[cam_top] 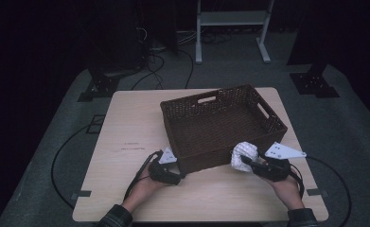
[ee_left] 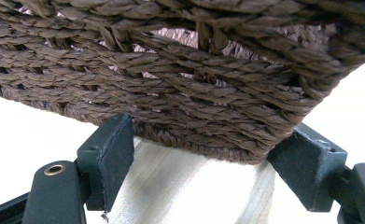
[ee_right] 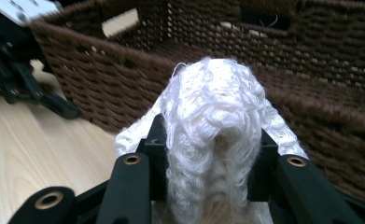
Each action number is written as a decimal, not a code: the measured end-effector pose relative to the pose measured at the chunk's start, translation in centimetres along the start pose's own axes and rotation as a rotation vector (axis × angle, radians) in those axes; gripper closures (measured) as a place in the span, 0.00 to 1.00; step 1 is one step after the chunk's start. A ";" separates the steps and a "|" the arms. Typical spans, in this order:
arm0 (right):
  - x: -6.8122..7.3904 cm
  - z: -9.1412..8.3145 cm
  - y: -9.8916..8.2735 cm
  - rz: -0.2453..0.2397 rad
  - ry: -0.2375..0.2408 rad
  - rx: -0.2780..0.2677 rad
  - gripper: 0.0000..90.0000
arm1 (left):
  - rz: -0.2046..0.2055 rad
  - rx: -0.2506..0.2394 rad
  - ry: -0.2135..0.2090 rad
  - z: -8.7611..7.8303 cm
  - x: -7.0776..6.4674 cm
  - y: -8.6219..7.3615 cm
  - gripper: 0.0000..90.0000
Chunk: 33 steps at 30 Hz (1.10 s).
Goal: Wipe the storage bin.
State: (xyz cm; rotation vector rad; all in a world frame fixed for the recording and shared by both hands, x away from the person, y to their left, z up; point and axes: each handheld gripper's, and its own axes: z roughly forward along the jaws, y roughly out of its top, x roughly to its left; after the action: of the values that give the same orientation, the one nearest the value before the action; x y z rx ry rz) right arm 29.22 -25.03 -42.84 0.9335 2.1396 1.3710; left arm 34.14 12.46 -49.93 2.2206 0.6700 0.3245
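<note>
A dark brown woven basket (cam_top: 272, 124) stands empty in the middle of the light wooden table (cam_top: 126, 127). My left gripper (cam_top: 175, 165) is at its near left corner. In the left gripper view the basket's corner (ee_left: 208, 116) sits between the two pads (ee_left: 110, 151), and both touch the weave. A white knitted cloth (cam_top: 243, 155), bunched up, hangs in my right gripper (cam_top: 249, 163) just outside the basket's near wall, lifted off the table. The right gripper view shows that cloth (ee_right: 213, 107) bulging up between the pinched jaws, with the basket wall (ee_right: 101, 79) behind it.
The basket has a handle slot (cam_top: 206, 99) in its far wall and another in its right wall. Bare tabletop lies to the left and along the front edge. Cables (cam_top: 59, 156) trail from both grippers onto the grey floor. A white frame (cam_top: 232, 19) stands behind the table.
</note>
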 end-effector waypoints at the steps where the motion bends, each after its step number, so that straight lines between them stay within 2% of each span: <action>1: 0.2 -0.1 0.1 0.001 0.005 -0.013 0.68 | 0.000 0.000 0.000 0.0 0.0 0.0 0.26; 5: 0.6 0.1 0.5 -0.012 0.021 -0.023 0.68 | 0.000 0.000 0.000 0.0 0.0 0.0 0.26; 15: 0.5 1.3 -0.1 -0.005 0.036 0.025 0.68 | -0.001 0.000 0.000 0.0 0.0 0.0 0.26; 22: 0.7 2.5 -1.1 -0.007 0.055 0.101 0.68 | 0.000 0.000 0.000 0.0 0.0 0.0 0.26; 24: 0.7 2.8 -1.3 0.001 0.061 0.115 0.68 | 0.000 0.001 0.000 0.0 0.0 0.0 0.26; 29: 0.8 3.4 -1.8 -0.013 0.065 0.146 0.68 | 0.000 0.001 0.000 0.0 0.0 0.0 0.26; 33: 0.7 4.0 -2.3 0.004 0.079 0.176 0.68 | 0.000 0.000 0.000 0.0 0.0 0.0 0.26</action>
State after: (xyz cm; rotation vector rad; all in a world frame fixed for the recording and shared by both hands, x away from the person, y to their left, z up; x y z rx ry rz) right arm 30.64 -22.70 -46.59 0.9633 2.3499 1.2557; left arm 34.14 12.47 -49.92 2.2208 0.6703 0.3243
